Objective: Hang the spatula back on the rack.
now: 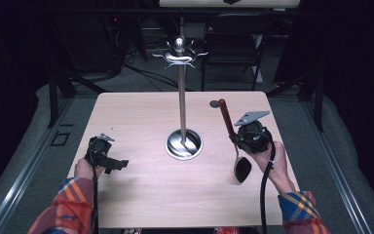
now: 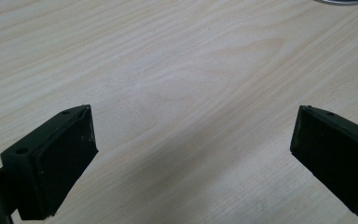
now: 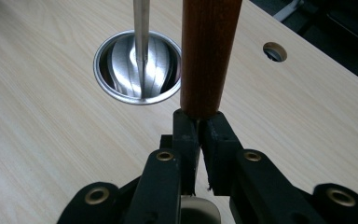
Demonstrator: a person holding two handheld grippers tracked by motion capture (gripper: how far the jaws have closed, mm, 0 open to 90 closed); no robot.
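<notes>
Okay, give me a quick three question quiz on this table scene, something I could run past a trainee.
1. True or false: the left gripper is shut on a utensil.
2. Which end of the spoon points toward the person: A, the black bowl, or B, the wooden handle?
3. Fill in: the metal stand rises from a round ____ base.

Key
1. False: its jaws stand wide apart over bare table.
2. A. The right gripper clamps the spoon just below the handle.
3. Metal (steel).
</notes>
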